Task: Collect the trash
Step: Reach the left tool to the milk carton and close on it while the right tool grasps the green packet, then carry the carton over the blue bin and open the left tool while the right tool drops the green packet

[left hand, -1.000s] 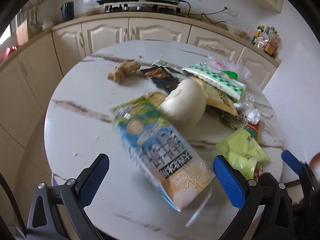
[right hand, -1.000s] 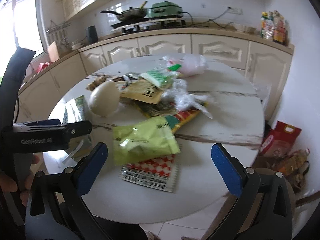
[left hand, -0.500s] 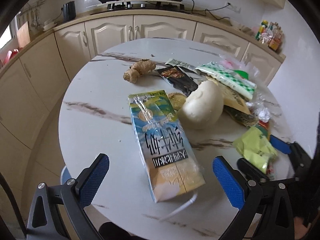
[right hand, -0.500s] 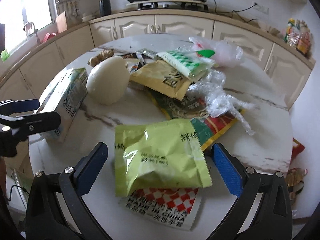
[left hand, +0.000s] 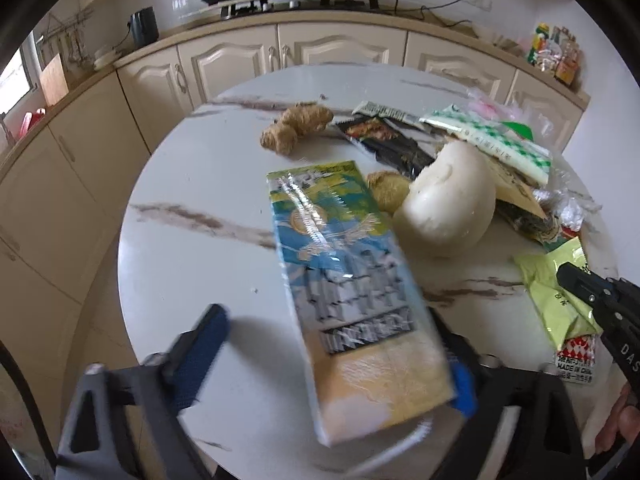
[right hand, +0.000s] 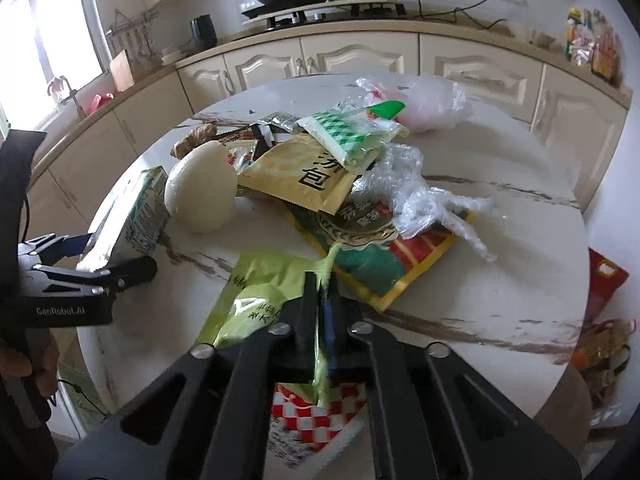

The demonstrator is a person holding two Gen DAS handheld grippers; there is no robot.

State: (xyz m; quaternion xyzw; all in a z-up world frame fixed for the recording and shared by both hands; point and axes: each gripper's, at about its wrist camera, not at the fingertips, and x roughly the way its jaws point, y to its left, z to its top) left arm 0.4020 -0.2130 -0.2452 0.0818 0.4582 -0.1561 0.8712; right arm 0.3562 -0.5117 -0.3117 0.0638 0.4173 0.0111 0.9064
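The right gripper [right hand: 322, 312] has its fingers pinched nearly together on the near edge of a crinkled lime-green snack packet [right hand: 260, 280], which lies at the near rim of the round marbled bench [right hand: 500, 248] atop a red-and-white checked wrapper [right hand: 316, 420]. The left gripper [left hand: 332, 344] has its fingers spread wide on either side of a blue-and-yellow carton [left hand: 352, 288]; the right pad sits against the carton's edge, the left stands apart. Beyond the carton rest a white bun [left hand: 444, 204], ginger root [left hand: 296, 128] and a heap of wrappers [right hand: 320, 172].
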